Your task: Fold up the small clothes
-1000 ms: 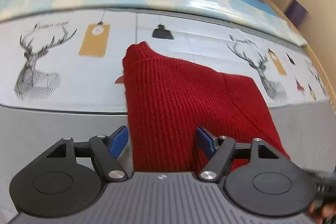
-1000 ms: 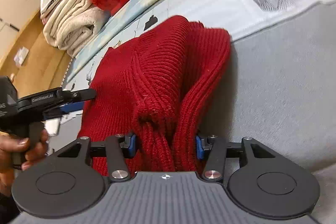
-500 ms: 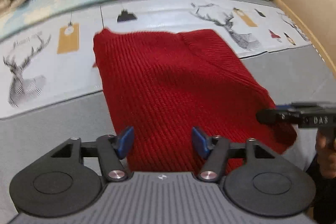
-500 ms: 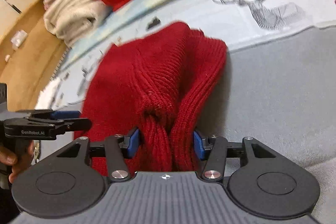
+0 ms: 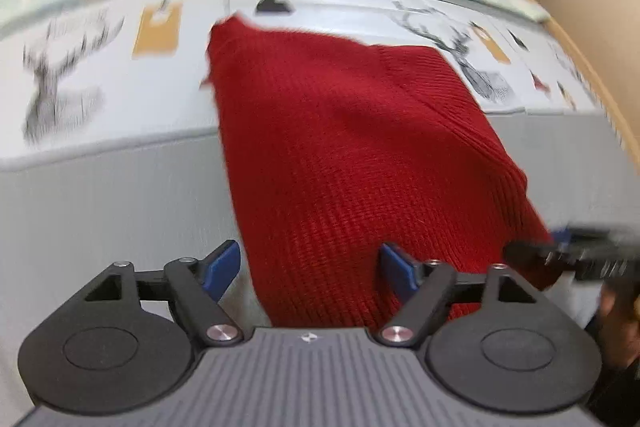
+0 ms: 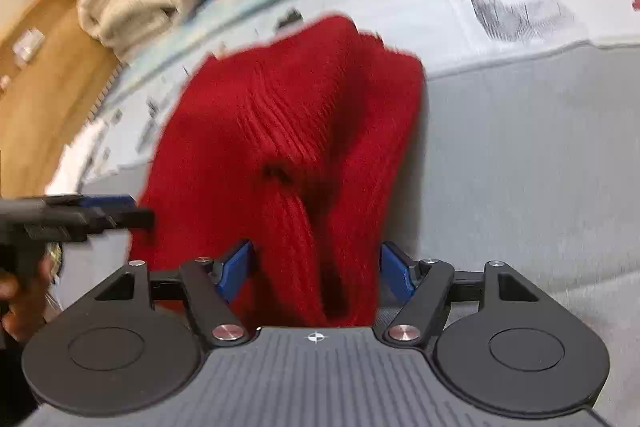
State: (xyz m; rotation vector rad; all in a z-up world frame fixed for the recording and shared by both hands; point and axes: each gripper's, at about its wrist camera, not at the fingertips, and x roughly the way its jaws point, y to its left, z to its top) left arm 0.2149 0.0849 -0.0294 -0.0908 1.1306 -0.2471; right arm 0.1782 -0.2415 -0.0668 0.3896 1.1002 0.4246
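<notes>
Ribbed red knit, a small sweater [image 5: 348, 147], lies folded on the bed in front of me, half on the plain grey blanket [image 6: 520, 155] and half on the smooth sheet printed with deer [image 5: 60, 83]. My left gripper [image 5: 310, 269] has just been opening; its blue pads stand wide, the sweater's near edge between them, ungripped. My right gripper [image 6: 316, 269] has also just been opening, its pads standing off the bunched, thick fold between them.

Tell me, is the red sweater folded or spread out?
Folded. The red sweater lies doubled over on the bed cover, with bunched layers at its near edge.
</notes>
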